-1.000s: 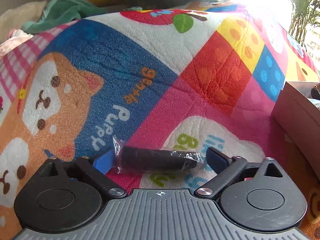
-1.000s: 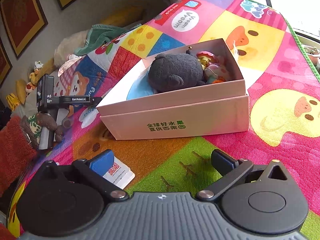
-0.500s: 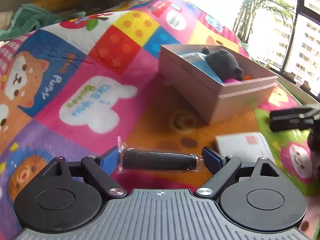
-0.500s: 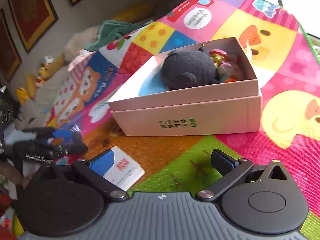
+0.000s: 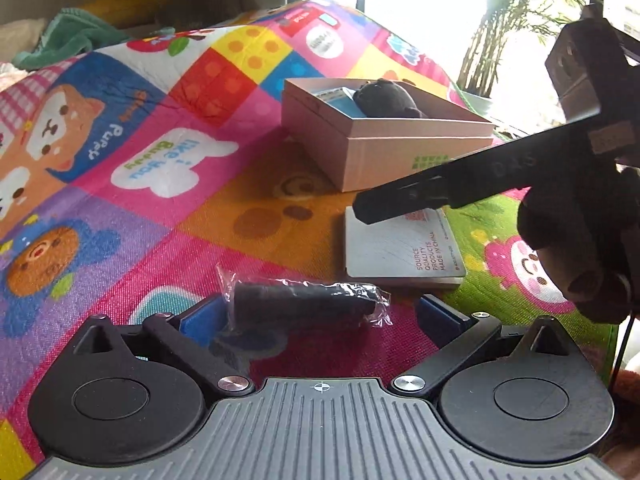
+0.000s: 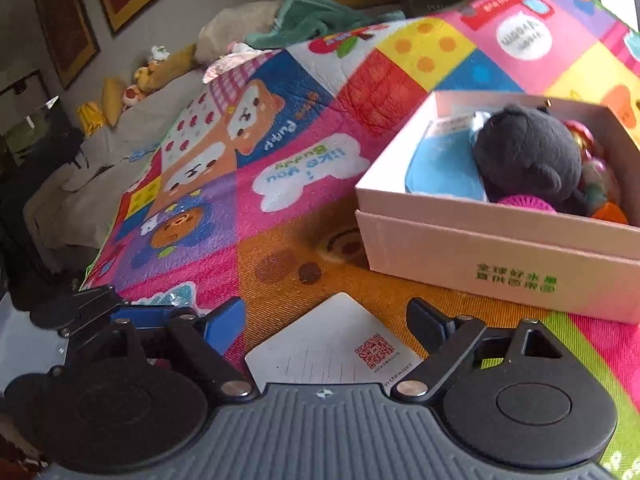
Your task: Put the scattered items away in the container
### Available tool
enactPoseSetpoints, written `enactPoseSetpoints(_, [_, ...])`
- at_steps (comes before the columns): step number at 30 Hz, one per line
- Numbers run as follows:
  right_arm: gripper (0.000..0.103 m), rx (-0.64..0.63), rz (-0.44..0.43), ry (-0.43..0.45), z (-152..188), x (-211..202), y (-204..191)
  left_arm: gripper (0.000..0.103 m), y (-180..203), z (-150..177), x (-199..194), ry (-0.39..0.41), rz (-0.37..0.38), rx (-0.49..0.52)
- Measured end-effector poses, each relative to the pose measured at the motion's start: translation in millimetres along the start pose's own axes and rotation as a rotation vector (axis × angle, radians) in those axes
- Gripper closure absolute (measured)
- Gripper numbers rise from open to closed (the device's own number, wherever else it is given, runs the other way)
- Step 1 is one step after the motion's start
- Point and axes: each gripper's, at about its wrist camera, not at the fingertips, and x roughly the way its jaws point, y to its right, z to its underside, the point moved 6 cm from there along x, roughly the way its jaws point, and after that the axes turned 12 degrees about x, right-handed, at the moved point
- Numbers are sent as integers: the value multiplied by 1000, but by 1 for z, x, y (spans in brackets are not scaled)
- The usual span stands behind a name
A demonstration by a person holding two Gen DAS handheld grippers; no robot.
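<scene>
A black cylinder in a clear plastic wrapper (image 5: 304, 305) sits between the fingers of my left gripper (image 5: 320, 316); its left end rests against the left blue pad (image 5: 198, 322), with a gap at the right pad. The jaws stand wide, so the left gripper is open. A white card with a QR code (image 6: 332, 346) lies on the mat under my open, empty right gripper (image 6: 326, 314); it also shows in the left wrist view (image 5: 400, 248). The pale cardboard box (image 6: 480, 252) holds a dark plush toy (image 6: 528, 156) and other items.
A colourful play mat (image 5: 160, 128) covers the surface. My right gripper's body (image 5: 500, 176) crosses the left wrist view above the card. A green towel (image 6: 316, 16) and soft toys (image 6: 140, 80) lie beyond the mat's far edge.
My left gripper swung right toward the box and card with the wrapped cylinder, and its jaws have widened, leaving a gap at the right pad. My right gripper moved over the card.
</scene>
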Motion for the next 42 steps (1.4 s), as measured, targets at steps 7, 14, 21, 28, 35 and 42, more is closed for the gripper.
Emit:
enactPoseSetpoints(7, [14,-76,-23,-38,45,-35,-10,0,-37,10,0,-48,-97,-105])
enactPoseSetpoints(14, [0,-386,162,120,61,-46,-55,0,-38,11,-1,-43,-97,-100])
enactPoseSetpoints(21, [1,-326,180,4,52,0,-41,0,-43,13,-1,-48,-120,-124])
enactPoseSetpoints(28, [21,-252,230,42,63,-34,-11,0,-37,11,3,-72,-134,-80])
enactPoseSetpoints(35, [14,-97,367,167,68,-72,46,0,-12,-5,17,-58,-54,14])
enactPoseSetpoints(42, [2,-60,392,190,67,-71,54,0,19,-23,37,-43,37,101])
